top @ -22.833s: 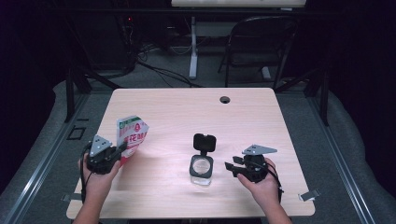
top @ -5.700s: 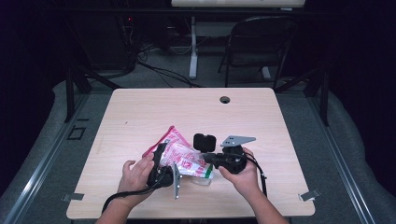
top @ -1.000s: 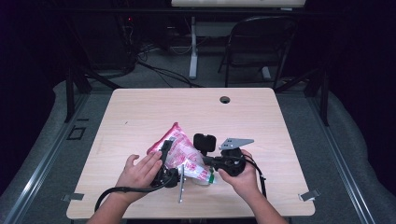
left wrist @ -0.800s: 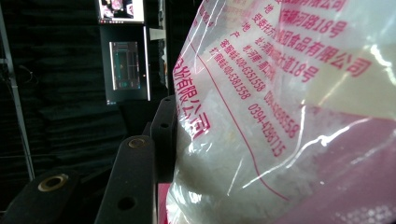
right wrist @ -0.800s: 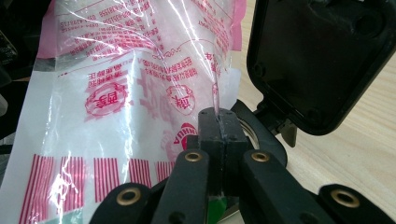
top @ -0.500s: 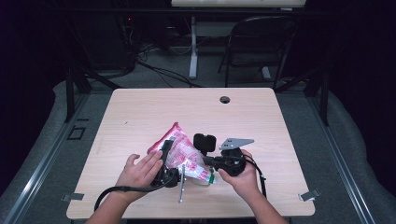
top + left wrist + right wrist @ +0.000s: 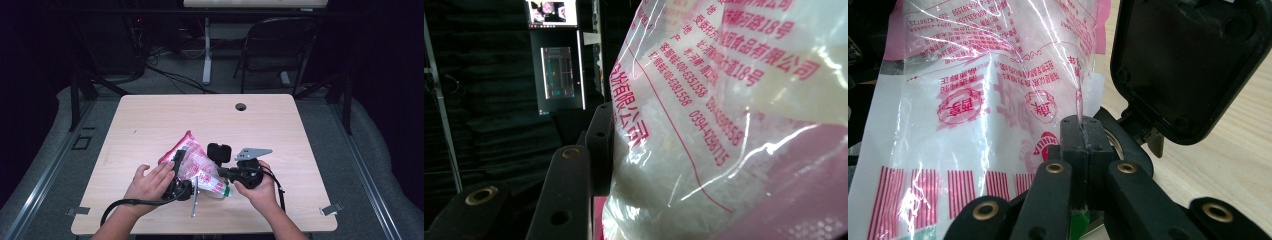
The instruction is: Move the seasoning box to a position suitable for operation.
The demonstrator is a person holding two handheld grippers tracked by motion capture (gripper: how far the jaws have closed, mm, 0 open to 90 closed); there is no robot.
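On the light wooden tabletop point(image 7: 150, 125), toward its six o'clock edge, a clear plastic bag printed in pink and red and filled with white granules point(image 7: 196, 165) is held up between the two grippers. The left gripper point(image 7: 179, 186) sits at the bag's eight o'clock, with the person's left hand point(image 7: 149, 182) spread over it. In the left gripper view one black finger point(image 7: 569, 200) lies flat against the bag's side point(image 7: 734, 125); the other is hidden behind the plastic, so the bag sits within a middling-wide grasp. The right gripper point(image 7: 231, 173), at the bag's three o'clock, has its fingers point(image 7: 1070, 145) pressed tight together, pinching a thin edge of the bag's film point(image 7: 998, 80) at their tips. Just beyond the bag, at its one o'clock, a black square hinged lid point(image 7: 219, 151) stands open and upright; in the right gripper view it rises at two o'clock point(image 7: 1193, 65), over a round jar mouth partly hidden behind the fingers.
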